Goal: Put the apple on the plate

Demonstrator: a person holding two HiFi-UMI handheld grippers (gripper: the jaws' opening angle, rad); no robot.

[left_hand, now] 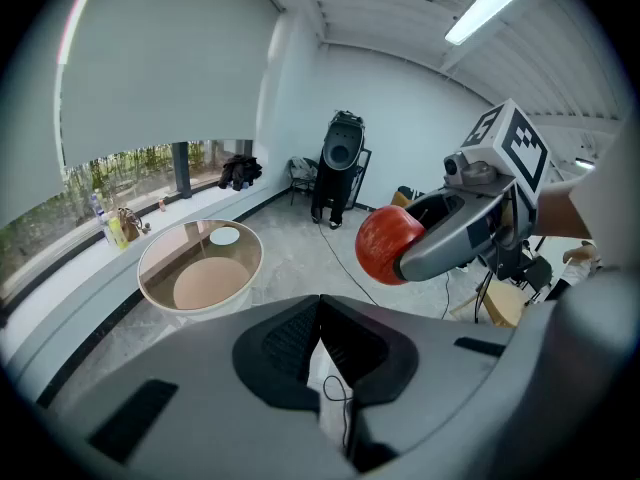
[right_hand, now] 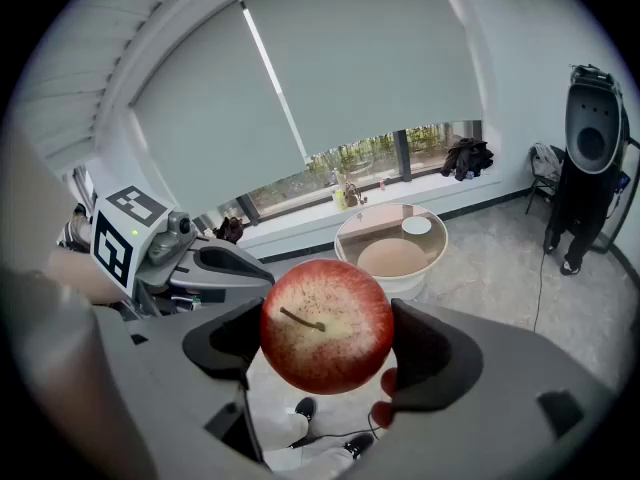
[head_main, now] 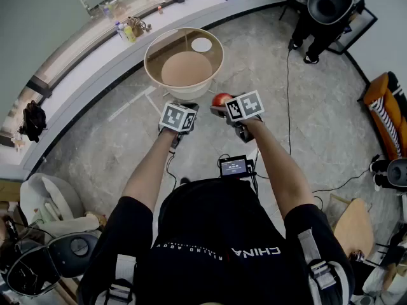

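**Head view.** The right gripper [head_main: 226, 107] is clenched on the red apple [head_main: 220, 98] and holds it in the air, short of the near edge of the round glass-topped table [head_main: 147, 57]. The apple is not yet on the white plate [head_main: 201, 44], which lies on the glass at about 12 o'clock from the apple, toward the table's far side. The left gripper [head_main: 183, 110] hangs just beside the apple at 9 o'clock, probably parked there to leave the carrying hand free. Bottles [head_main: 126, 29] stand on the window ledge at 11 o'clock. A black machine [head_main: 331, 2] stands at 2 o'clock, well apart from the path.

**Left gripper view.** The left gripper [left_hand: 320, 313] has its jaws pressed together with nothing between them. At 2 o'clock the right gripper [left_hand: 420, 253] carries the apple [left_hand: 388, 245]. The table [left_hand: 142, 268] sits at 10 o'clock, with the plate [left_hand: 225, 235] on its far half.

**Right gripper view.** The right gripper [right_hand: 328, 350] grips the apple [right_hand: 325, 318] by its sides, stem facing the camera, with the jaws spread wide by the fruit. The table [right_hand: 340, 243] and plate [right_hand: 416, 225] lie ahead at 1 o'clock, and the glass looks bare between the rim and the plate. Only the table's near rim seems to call for a lift over it. The left gripper [right_hand: 235, 266] is at 9 o'clock, off the line to the plate.
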